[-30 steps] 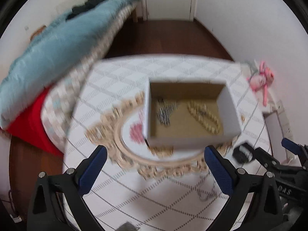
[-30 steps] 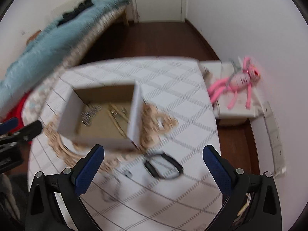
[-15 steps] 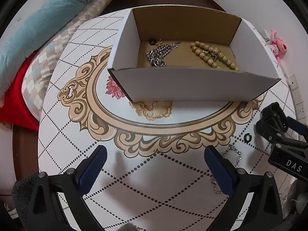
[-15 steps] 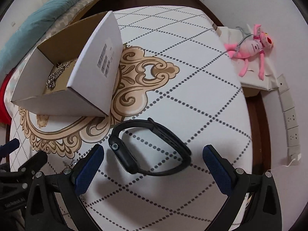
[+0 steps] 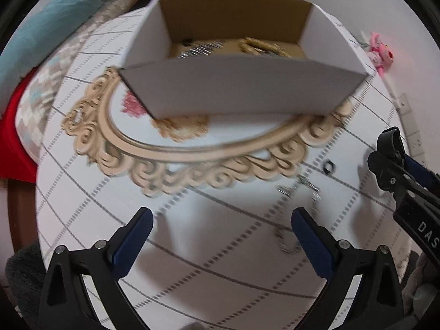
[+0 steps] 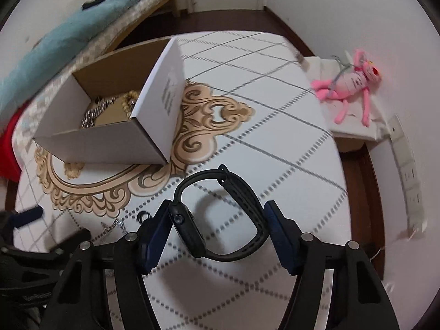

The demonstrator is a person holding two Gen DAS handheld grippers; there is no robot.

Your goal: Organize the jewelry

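Note:
A white cardboard box (image 5: 242, 90) stands on the patterned table and holds a silver chain (image 5: 198, 51) and a wooden bead bracelet (image 5: 261, 45); the box also shows in the right wrist view (image 6: 115, 134). My right gripper (image 6: 217, 225) is shut on a black smartwatch (image 6: 220, 220), lifted a little above the table. My left gripper (image 5: 220, 228) is open and empty above the table. A silver chain (image 5: 299, 192) and a small black ring (image 5: 328, 166) lie loose by its right finger.
A bed with a teal blanket (image 5: 55, 27) lies left of the round table (image 6: 275, 110). A pink plush toy (image 6: 352, 88) rests on a white stand to the right. The right gripper's body (image 5: 407, 187) is at the left view's right edge.
My right gripper has closed on the black smartwatch and raised it. My left gripper has moved slightly, and its view is now blurred.

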